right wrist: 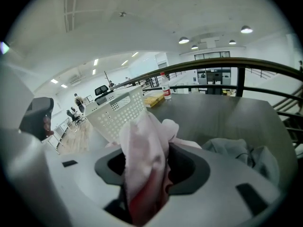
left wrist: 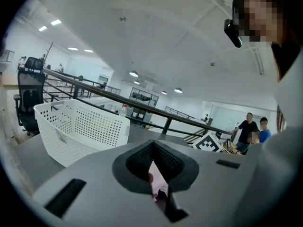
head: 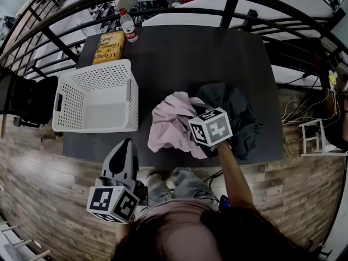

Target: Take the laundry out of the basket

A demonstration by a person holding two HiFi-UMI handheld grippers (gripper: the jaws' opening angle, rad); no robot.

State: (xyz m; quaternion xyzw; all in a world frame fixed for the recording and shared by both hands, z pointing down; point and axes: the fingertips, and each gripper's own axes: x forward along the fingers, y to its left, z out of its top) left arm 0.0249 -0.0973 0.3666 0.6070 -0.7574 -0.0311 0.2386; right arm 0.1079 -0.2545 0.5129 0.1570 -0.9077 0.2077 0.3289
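The white perforated basket point(head: 98, 99) stands upright on the dark table point(head: 190, 58), off to the left of the right claw point(right wrist: 147, 171) and just ahead of the left claw point(head: 126, 145). Seen from above, its holed floor and walls show bare white. The laundry lies outside it on the table. A pink garment point(head: 169, 121) is heaped directly under and in front of the right claw, between that claw and the basket. A dark grey garment point(head: 239, 110) lies crumpled just to the claw's right and beyond it, touching the pink one. The right claw's jaws stand partly apart and a bunched fold of the pink garment rises between them. Dark gaps show on either side of the fold, so the pads do not look to be pressing on it. The left claw hangs at the table's near edge and points toward the basket's near corner. Its jaws are drawn together to a thin slit and hold nothing. Well beyond both claws, a yellow book point(head: 109, 47) lies flat just behind the basket's far wall. A clear bottle point(head: 129, 26) with a red cap stands upright just beside the book; what it holds I cannot tell.
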